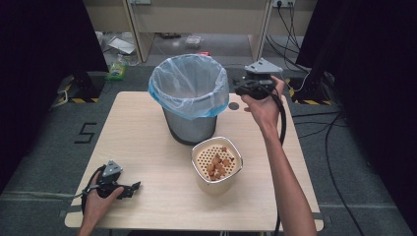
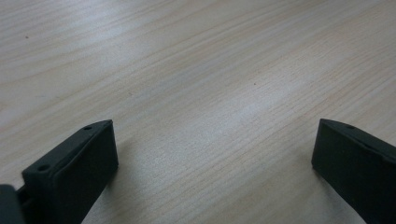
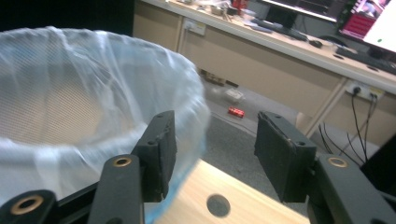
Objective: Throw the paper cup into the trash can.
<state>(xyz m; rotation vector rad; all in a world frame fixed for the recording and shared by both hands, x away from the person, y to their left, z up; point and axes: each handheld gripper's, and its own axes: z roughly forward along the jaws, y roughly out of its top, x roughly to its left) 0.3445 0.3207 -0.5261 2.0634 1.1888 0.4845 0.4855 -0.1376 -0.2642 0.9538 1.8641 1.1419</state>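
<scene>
Bench [image 1: 147,147], pale wood-grain, rectangular: carried every item listed below.

Bin [image 1: 189,98], grey cylindrical metal-mesh, lined with a translucent pale blue plastic bag; stood upright toward the 12 o'clock side of the bench centre. Contents could not be made out through the liner.

Container [image 1: 216,162], cream plastic, rounded, with a perforated insert; stood just beside the bin at its 5 o'clock. Held a small heap of brown nut-like pieces [image 1: 218,164] resting on the insert.

Progress, as judged: the work appeared to be moving the brown pieces from container to bin. Several pieces remained in the container, so the job was judged unfinished, with more trips left.

Right tongs [image 1: 242,84], black two-jaw: held at the bin's 3 o'clock, just beside the rim, raised above the bench on an extended forearm, jaws pointing toward the bin. In the right gripper view [image 3: 212,154] the jaws stood about half apart with nothing between them.

Left tongs [image 1: 134,188], black two-jaw: at the bench's 7 o'clock corner, well apart from bin and container, hand low on the surface, jaws level and pointing toward 3 o'clock. In the left gripper view [image 2: 212,158] the jaws stood wide apart, holding nothing, bare wood beneath.
</scene>
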